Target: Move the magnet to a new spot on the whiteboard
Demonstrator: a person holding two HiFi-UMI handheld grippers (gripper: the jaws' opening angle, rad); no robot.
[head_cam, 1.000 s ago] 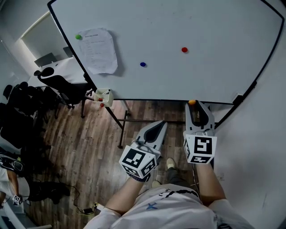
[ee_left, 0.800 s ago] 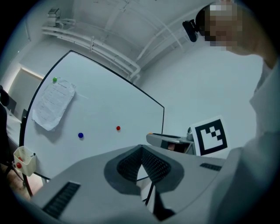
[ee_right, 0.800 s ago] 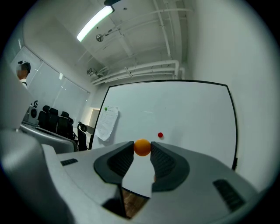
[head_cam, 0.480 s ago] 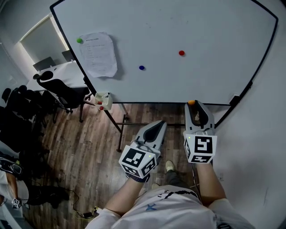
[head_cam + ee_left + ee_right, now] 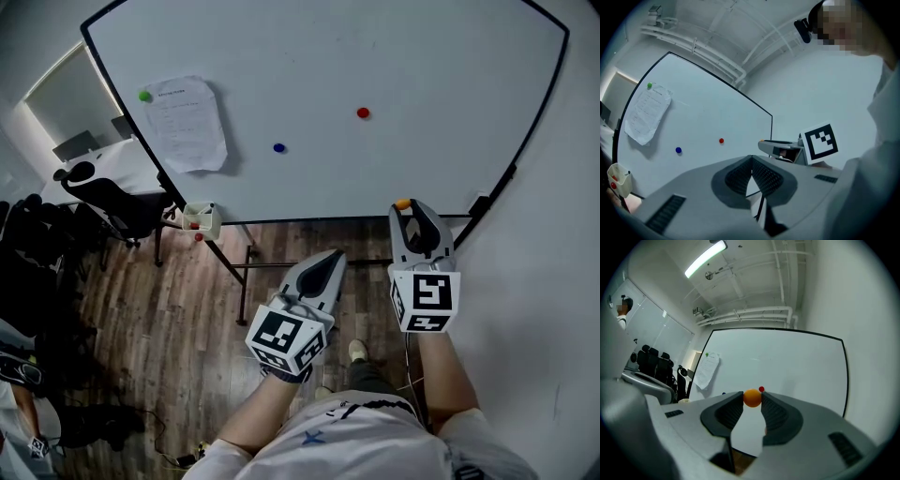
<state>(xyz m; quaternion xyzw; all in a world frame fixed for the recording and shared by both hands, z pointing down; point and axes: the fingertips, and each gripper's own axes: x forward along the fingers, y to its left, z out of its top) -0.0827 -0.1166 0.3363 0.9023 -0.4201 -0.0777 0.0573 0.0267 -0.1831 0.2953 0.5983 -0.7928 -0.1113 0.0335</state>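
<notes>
- R gripper (image 5: 407, 208) pinches the orange magnet (image 5: 752, 398) at its tips, jaws fairly wide around it; L gripper (image 5: 752, 159) has jaws together, nothing betw them.
- Vs a sec ago, R gripper sits slightly higher; in head view the magnet now shows at the whiteboard (image 5: 394, 56) lower frame edge. Contact w/ board: can't tell.
- Reads as carry phase: magnet is off the board, placing still to do. Red magnet (image 5: 363, 112) and blue magnet (image 5: 278, 148) mark taken spots.
- Magnet: small, round, glossy. Board: smooth, white, thin black frame. Pads (image 5: 727, 412): dark, ribbed.

Grey left tongs (image 5: 334, 254), right tongs (image 5: 406, 206); black-white marker cubes (image 5: 286, 339); white shirt (image 5: 361, 439).
</notes>
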